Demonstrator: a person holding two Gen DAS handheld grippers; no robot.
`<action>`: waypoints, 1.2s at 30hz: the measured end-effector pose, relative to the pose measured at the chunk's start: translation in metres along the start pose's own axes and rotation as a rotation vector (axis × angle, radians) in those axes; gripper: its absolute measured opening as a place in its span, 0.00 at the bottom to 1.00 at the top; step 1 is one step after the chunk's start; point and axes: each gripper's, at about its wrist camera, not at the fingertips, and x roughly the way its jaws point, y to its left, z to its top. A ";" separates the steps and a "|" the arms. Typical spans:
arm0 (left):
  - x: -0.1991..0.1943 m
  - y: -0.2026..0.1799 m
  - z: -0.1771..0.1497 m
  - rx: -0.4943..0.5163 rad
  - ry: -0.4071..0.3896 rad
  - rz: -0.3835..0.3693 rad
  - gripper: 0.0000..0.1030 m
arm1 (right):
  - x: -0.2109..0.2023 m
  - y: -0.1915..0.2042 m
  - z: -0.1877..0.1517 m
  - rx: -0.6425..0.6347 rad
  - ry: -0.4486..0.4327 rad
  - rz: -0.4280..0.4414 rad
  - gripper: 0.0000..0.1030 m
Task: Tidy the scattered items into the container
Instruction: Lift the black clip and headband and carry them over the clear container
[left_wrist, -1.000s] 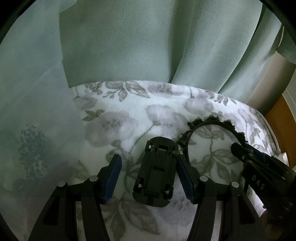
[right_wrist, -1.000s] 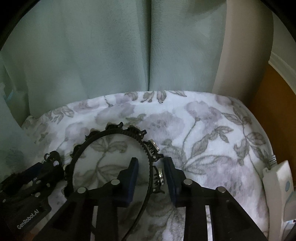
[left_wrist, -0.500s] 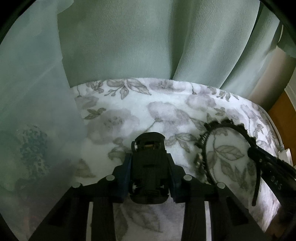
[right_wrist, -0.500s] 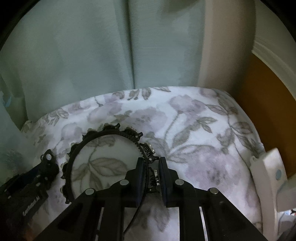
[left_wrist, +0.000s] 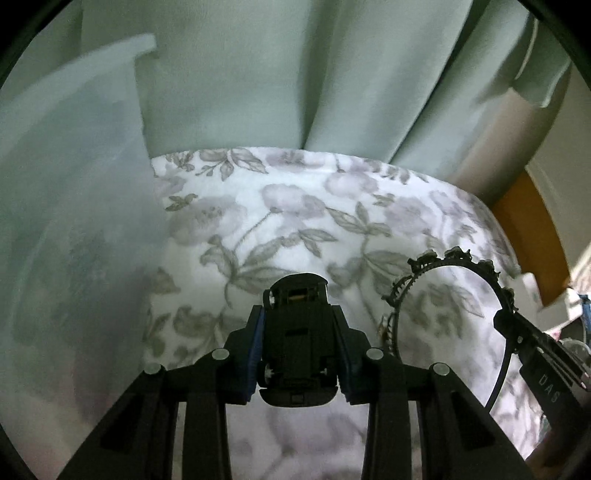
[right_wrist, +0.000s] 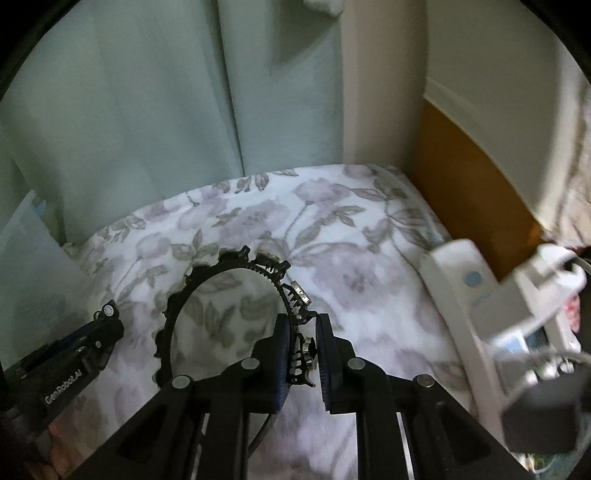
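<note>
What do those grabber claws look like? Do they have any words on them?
Both are black plastic with blue ribbed pads and round silver screws. The left gripper has "GenRobot.AI" in white on its side, and the right gripper has "DAS".

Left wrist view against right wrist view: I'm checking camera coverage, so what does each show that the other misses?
Only the left wrist view shows the black toy car, underside up, clamped in the left tongs, and the translucent container wall beside it. Only the right wrist view shows the right tongs closed on the headband's beaded side, and a white device at the bed's edge. Both show the black headband, the floral blanket and the green curtain.
</note>
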 end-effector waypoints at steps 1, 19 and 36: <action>-0.009 0.001 -0.002 0.004 -0.003 -0.003 0.34 | -0.009 -0.002 -0.002 0.003 -0.004 -0.002 0.15; -0.143 0.006 -0.009 0.014 -0.167 -0.056 0.34 | -0.149 0.009 -0.013 0.016 -0.181 0.012 0.15; -0.232 0.060 -0.026 -0.052 -0.300 -0.054 0.34 | -0.243 0.072 -0.022 -0.068 -0.335 0.081 0.15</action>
